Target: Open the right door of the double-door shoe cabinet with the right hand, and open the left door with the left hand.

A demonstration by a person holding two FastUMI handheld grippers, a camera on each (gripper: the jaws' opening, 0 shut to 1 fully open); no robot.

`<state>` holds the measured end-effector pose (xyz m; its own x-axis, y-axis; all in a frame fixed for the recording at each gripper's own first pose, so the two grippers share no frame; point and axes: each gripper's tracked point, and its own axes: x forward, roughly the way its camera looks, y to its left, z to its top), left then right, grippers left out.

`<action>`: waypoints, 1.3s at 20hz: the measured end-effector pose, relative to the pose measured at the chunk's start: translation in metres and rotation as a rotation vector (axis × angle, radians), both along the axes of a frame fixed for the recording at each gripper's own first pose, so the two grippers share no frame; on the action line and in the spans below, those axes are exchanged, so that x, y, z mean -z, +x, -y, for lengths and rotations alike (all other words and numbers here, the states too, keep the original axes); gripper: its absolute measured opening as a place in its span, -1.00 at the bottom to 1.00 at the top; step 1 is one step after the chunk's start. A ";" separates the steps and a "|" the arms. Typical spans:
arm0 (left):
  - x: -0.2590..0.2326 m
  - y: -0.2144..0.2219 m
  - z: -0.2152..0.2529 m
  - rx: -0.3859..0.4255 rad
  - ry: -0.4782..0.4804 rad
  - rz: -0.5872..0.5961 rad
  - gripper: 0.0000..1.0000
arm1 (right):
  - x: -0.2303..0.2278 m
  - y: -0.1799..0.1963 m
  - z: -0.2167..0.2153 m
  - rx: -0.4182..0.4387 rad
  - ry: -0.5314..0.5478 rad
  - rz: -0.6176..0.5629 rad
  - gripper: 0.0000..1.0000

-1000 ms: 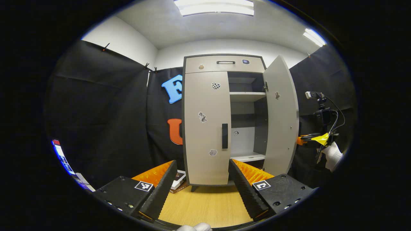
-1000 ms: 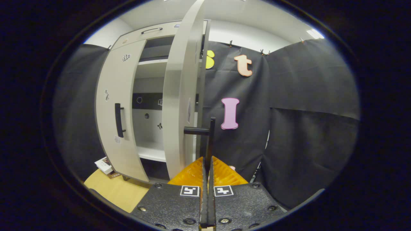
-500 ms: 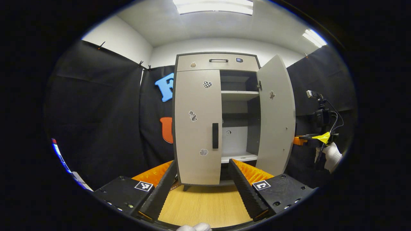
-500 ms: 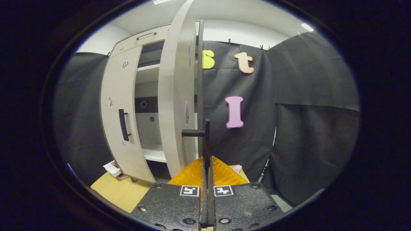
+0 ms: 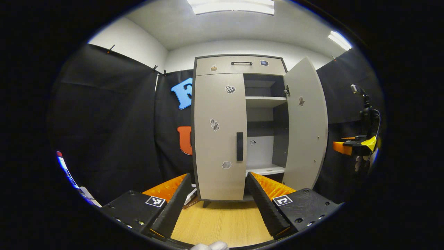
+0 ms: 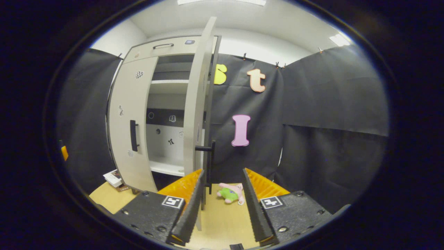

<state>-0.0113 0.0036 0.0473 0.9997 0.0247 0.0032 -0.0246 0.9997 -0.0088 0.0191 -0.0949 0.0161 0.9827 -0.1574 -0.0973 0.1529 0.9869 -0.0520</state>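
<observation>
The grey shoe cabinet [image 5: 239, 66] stands on a wooden floor. Its right door [image 5: 305, 125] is swung wide open, baring shelves [image 5: 265, 101]. Its left door [image 5: 218, 135] is closed, with a black handle [image 5: 239, 146] at its inner edge. My left gripper [image 5: 218, 201] is open and hangs in front of the left door, well short of it. In the right gripper view the right door [image 6: 196, 104] is seen edge-on, and its black handle [image 6: 209, 163] sticks out just beyond my open right gripper [image 6: 222, 198], nearest the left finger. The right gripper [image 5: 350, 147] also appears at the far right of the left gripper view.
A green and pink plush toy [image 6: 230, 193] lies on the floor past the right door. A small box [image 6: 112, 178] lies by the cabinet's left foot. A camera on a stand [image 5: 366, 104] rises at the right. Black cloth walls surround the cabinet.
My right gripper has opened, let go of the right door's handle and drawn back a little. The left gripper view has shifted slightly; the left door stays closed.
</observation>
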 end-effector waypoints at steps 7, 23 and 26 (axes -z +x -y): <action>0.009 0.038 -0.014 -0.011 0.015 -0.015 0.92 | 0.011 -0.049 -0.057 -0.082 0.058 0.031 1.00; 0.007 0.200 0.037 0.048 0.033 0.010 0.92 | 0.011 -0.069 -0.094 -0.115 0.078 0.014 1.00; 0.002 0.232 0.047 0.047 0.062 0.017 0.93 | 0.010 -0.069 -0.089 -0.105 0.066 0.011 1.00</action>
<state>0.2209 -0.0437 0.0452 0.9995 -0.0229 0.0205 0.0218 0.9984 0.0529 -0.0495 -0.0055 0.0063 0.9945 -0.0471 -0.0934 0.0487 0.9987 0.0151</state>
